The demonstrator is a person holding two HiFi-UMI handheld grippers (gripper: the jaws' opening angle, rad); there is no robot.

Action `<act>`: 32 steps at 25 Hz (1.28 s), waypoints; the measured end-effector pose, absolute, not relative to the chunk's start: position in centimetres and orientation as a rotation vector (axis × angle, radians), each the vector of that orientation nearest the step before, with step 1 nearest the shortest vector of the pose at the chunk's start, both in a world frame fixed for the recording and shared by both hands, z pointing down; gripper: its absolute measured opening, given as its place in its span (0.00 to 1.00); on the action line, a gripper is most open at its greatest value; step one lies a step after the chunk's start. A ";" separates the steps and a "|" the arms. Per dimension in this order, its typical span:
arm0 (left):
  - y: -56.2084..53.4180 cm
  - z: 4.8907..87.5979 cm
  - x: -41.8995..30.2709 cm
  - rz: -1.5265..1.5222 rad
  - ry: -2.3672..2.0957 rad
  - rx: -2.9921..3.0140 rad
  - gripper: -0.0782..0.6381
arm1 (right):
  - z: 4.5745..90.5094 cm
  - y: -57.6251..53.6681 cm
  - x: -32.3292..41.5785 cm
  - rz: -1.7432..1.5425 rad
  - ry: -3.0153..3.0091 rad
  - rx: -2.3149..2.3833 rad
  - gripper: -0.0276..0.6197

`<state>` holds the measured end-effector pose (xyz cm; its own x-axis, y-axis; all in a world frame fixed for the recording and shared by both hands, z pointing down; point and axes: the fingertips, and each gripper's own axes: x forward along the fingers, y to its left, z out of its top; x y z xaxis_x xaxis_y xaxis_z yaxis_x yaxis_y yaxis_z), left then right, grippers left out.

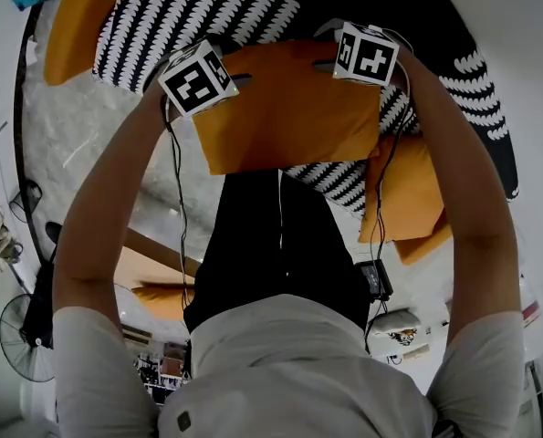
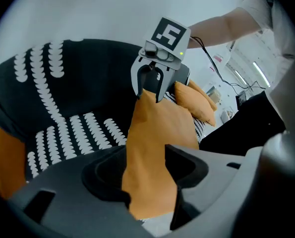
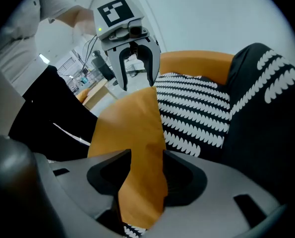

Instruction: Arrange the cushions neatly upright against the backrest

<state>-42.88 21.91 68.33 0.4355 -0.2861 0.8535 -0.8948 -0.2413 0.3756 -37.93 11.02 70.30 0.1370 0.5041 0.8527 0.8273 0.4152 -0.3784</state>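
Matt orange cloth cushion (image 1: 289,108); soft matt black cloth chair cover (image 2: 88,83) with white print
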 end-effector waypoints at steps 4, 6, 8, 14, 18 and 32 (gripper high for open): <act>22.0 71.0 -42.9 0.836 -0.934 1.753 0.45 | 73.1 10.6 -37.6 -0.342 -1.432 -1.249 0.39; 21.9 72.5 -43.0 0.853 -0.907 1.750 0.46 | 74.6 10.5 -37.5 -0.342 -1.404 -1.265 0.39; 21.5 73.7 -43.3 0.863 -0.890 1.754 0.46 | 75.9 10.4 -37.3 -0.342 -1.376 -1.273 0.41; 22.2 76.8 -44.2 0.910 -0.826 1.708 0.49 | 78.6 10.6 -37.2 -0.344 -1.295 -1.274 0.45; 22.6 78.0 -44.0 0.905 -0.767 1.691 0.52 | 79.7 10.5 -37.5 -0.321 -1.272 -1.247 0.48; 23.4 80.8 -42.6 0.839 -0.656 1.638 0.50 | 81.8 10.8 -36.5 -0.137 -1.200 -1.204 0.49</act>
<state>-42.56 23.35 80.76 0.5918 0.0113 0.8060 -0.7850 -0.2192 0.5794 -36.55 10.75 81.79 0.4313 0.4836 0.7616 0.6433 0.4271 -0.6355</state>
